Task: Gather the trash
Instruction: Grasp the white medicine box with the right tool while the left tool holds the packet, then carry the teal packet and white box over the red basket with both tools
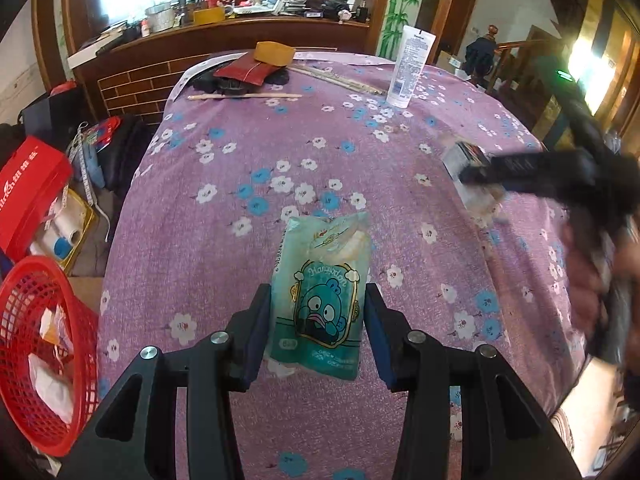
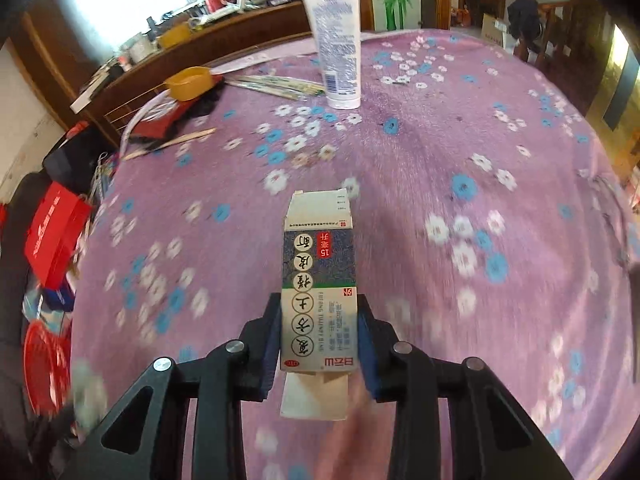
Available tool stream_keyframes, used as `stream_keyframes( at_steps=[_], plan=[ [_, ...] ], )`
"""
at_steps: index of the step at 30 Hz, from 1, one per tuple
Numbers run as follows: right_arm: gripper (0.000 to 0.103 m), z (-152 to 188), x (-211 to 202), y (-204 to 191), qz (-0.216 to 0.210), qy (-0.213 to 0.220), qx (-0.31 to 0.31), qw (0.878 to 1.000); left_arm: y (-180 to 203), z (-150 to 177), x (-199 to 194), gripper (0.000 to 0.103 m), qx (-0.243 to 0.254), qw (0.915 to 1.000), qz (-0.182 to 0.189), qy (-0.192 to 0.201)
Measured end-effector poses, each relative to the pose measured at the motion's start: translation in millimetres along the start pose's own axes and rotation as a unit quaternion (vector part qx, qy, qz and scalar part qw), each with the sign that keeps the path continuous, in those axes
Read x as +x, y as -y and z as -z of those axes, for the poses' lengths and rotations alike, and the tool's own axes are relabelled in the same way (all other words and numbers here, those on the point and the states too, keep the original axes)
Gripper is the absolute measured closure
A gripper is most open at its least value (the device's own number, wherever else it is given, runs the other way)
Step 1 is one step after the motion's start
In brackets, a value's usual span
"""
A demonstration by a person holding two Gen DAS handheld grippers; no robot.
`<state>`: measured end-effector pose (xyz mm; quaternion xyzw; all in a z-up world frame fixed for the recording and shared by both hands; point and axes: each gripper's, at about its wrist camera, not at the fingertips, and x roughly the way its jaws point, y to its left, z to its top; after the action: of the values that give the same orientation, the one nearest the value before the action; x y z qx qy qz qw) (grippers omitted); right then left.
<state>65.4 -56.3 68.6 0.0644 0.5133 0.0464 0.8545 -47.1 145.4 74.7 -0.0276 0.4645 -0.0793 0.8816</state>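
A teal tissue packet (image 1: 320,300) printed with a blue cartoon figure is clamped between the fingers of the left gripper (image 1: 318,336), its upper end projecting forward past the fingertips above the purple floral tablecloth (image 1: 224,208). In the right wrist view, a small medicine carton (image 2: 318,280) with Chinese lettering is pinched on both sides by the right gripper (image 2: 319,340), its opened flap pointing away and a pale flap showing beneath the near end. In the left wrist view the right gripper is seen blurred at the right edge, with the carton held at its tip over the cloth. To the left, beside the table, a red mesh basket (image 1: 24,320) holding crumpled paper is seen, with a red box (image 1: 28,192) just beyond it. Farther across the table, a white tube (image 1: 410,66) is stood upright on its cap, and wooden chopsticks (image 1: 244,96) are laid near a yellow container (image 1: 275,52) resting on red and black items at the far edge.
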Motion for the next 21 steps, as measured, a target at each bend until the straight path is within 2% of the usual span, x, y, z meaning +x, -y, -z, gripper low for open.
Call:
stream_keyframes(
  at_steps=[6,9,21],
  plan=[
    [0.066,53,-41,-25,0.04,0.019,-0.033,0.998,1,-4,-9,0.059,0.002,0.9998,-0.007,0.018],
    [0.066,66,-54,-26,0.042,0.027,-0.054,0.997,4,-3,-12,0.059,-0.013,0.9994,-0.02,0.027],
    [0.066,86,-63,-26,0.039,0.046,-0.167,0.984,33,9,-12,0.059,-0.059,0.9959,-0.061,0.031]
  ],
)
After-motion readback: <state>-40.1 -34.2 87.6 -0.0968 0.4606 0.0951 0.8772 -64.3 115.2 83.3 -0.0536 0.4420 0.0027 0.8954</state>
